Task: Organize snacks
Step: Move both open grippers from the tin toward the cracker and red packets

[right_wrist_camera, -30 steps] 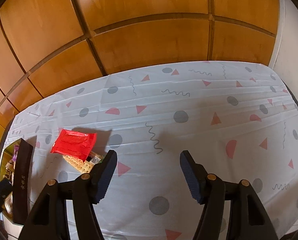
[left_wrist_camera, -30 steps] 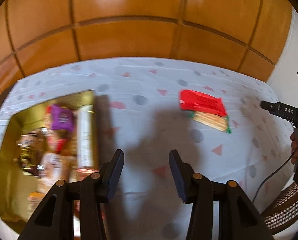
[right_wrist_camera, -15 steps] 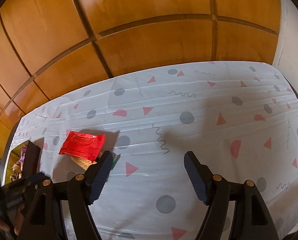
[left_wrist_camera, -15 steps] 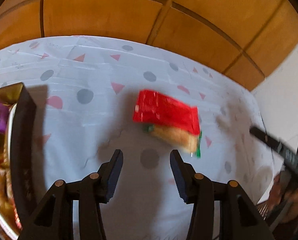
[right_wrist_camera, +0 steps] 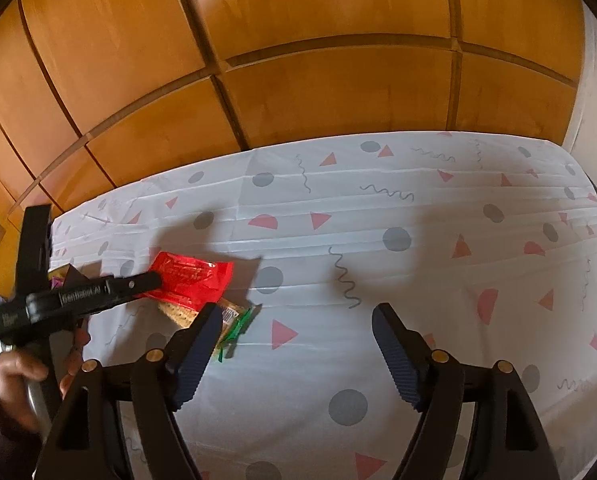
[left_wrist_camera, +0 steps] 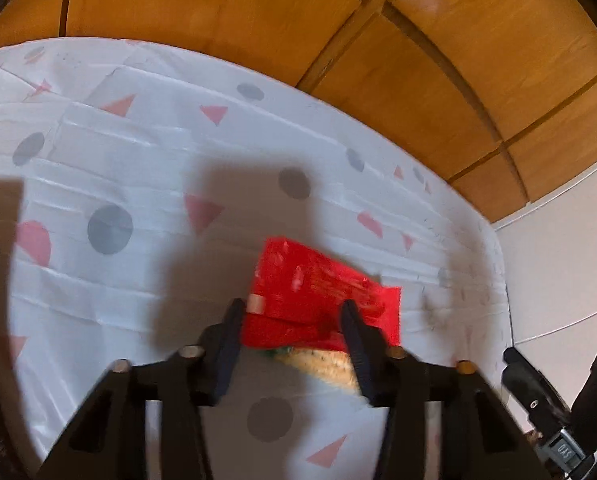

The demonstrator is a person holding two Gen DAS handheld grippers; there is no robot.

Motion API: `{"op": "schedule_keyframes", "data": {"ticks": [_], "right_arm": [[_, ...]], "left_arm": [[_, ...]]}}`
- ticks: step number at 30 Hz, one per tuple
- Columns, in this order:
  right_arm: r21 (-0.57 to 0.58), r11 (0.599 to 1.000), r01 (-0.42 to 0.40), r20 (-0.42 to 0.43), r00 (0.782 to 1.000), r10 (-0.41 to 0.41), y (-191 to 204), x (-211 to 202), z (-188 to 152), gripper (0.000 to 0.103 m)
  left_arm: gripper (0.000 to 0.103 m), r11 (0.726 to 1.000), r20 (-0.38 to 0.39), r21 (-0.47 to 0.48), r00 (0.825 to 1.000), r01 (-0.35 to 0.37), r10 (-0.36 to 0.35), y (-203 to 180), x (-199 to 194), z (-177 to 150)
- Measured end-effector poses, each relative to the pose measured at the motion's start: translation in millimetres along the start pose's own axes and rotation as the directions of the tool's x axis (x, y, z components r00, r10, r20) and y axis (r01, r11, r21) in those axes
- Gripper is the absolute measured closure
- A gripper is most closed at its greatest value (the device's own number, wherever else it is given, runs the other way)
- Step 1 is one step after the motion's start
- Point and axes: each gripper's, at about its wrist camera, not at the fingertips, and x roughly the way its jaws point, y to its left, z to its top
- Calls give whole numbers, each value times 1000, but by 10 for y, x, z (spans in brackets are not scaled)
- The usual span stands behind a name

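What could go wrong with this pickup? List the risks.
The red packet lies on top of the cracker pack, so the open left claw may close on both, or pinch only the red one and drag the crackers. The thin tablecloth could bunch if the fingers scrape it.

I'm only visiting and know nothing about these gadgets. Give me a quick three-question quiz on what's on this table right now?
1. True or false: the red packet lies on top of the cracker pack.
2. Which gripper has the red packet between its fingers: A) left gripper, B) right gripper, C) neither?
3. Fill in: the tablecloth is printed with grey dots, squiggles and pink ____.

Key: 1 true. 2 A; its fingers are open on either side of the packet, not yet closed on it. 3 triangles.
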Motion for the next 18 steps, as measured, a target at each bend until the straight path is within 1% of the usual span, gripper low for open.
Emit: {"op": "schedule_keyframes", "data": {"ticks": [1,2,5,8,9,12,14,16,18], "right_arm": [[-2,1000,3,-3,1000,-3,1,9,1,25],[-5,1000,6,-5,1000,-6,1,16,2,25],[-20,1000,17,-2,1000,-17,17,22,0,25],[-41,998,38,-4,999,-38,43,38,-12,25],[-48,998,45,-6,999,-46,52,46,-15,25],[-63,996,61,-9,998,-62,70,56,-26,25],[-75,994,75,-12,997,-76,80,63,-34,25],[-86,993,85,-16,996,-86,86,77,-38,25],[-93,993,71,-30,997,-74,96,102,-44,24]], "left_arm": [[85,1000,14,15,1000,-11,10,-7,-5,0],[91,999,19,29,1000,-22,21,-8,-7,-11],[97,998,41,62,999,-29,26,-4,-92,-76],[97,992,57,114,998,-44,38,-21,-215,-159],[97,990,60,132,997,-57,50,-35,-247,-182],[95,968,80,208,989,-140,126,-95,-333,-243],[77,945,75,262,980,-197,184,-134,-344,-294],[76,930,67,302,977,-211,200,-158,-355,-362],[73,919,69,321,973,-230,219,-162,-376,-450]]}}
